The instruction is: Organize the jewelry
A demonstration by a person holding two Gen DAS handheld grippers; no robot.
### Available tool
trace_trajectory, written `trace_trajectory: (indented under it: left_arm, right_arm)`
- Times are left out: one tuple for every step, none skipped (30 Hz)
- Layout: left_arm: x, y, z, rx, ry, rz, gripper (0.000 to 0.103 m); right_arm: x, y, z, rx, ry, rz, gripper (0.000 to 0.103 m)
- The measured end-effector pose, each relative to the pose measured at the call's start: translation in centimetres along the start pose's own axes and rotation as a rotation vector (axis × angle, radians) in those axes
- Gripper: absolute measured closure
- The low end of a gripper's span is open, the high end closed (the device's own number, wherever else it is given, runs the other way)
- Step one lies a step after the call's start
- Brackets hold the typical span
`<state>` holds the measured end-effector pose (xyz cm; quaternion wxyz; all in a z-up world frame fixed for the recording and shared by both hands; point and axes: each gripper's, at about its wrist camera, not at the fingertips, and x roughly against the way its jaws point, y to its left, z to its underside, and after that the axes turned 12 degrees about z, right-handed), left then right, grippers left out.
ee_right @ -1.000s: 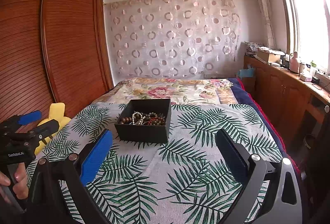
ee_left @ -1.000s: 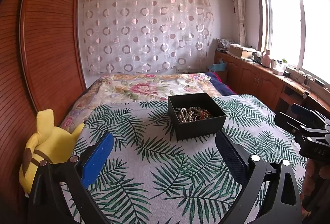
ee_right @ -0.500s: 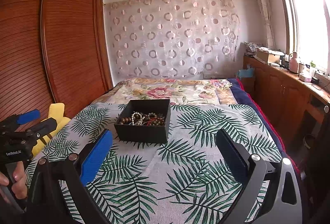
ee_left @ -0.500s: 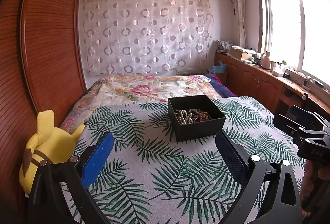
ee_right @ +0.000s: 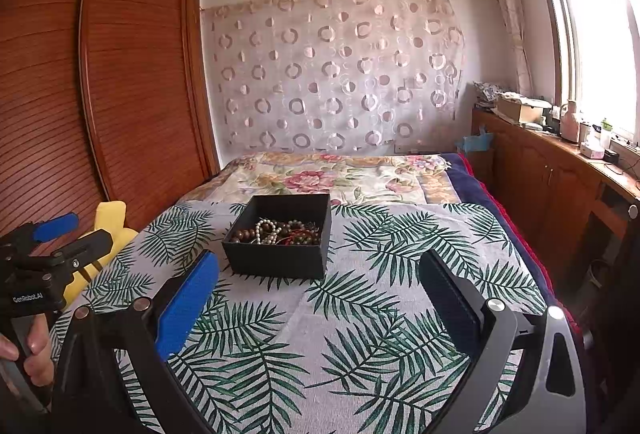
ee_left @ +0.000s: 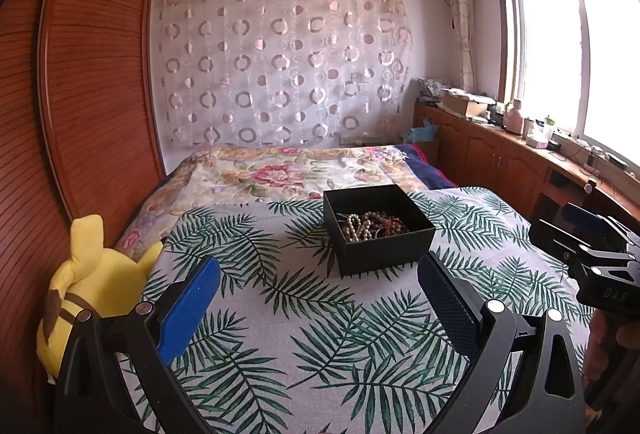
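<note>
On the bed (ee_left: 320,334), all the beads (ee_left: 370,224) sit inside the black box (ee_right: 280,260); none lie outside. Both hand-held grippers, left (ee_left: 318,292) and right (ee_right: 318,288), are wide and hold nothing.

A square black cardboard box (ee_left: 378,230) sits on the palm-leaf-printed bedcover (ee_left: 304,318), holding tangled bead bracelets (ee_left: 370,225); a yellow plush toy (ee_left: 94,294) lies at the cover's left edge.

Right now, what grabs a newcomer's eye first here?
The open black box mid-bed on the palm-leaf bedspread, with a tangle of bead jewelry inside. Next, the yellow plush toy at the bed's left edge by the wooden wardrobe. Both tongs hang open, empty.
</note>
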<state>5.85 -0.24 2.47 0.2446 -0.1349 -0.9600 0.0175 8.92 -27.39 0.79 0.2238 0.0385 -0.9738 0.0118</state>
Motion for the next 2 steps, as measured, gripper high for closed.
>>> trace_trajectory:
  left_arm:
    - [0.12,-0.05,-0.15,-0.001,-0.001,0.001,0.008]
    - [0.05,-0.07,-0.34,-0.001,-0.002,0.000,0.008]
  right_arm:
    - [0.03,0.03,0.00,0.000,0.000,0.001,0.002]
    - [0.03,0.03,0.00,0.000,0.000,0.001,0.002]
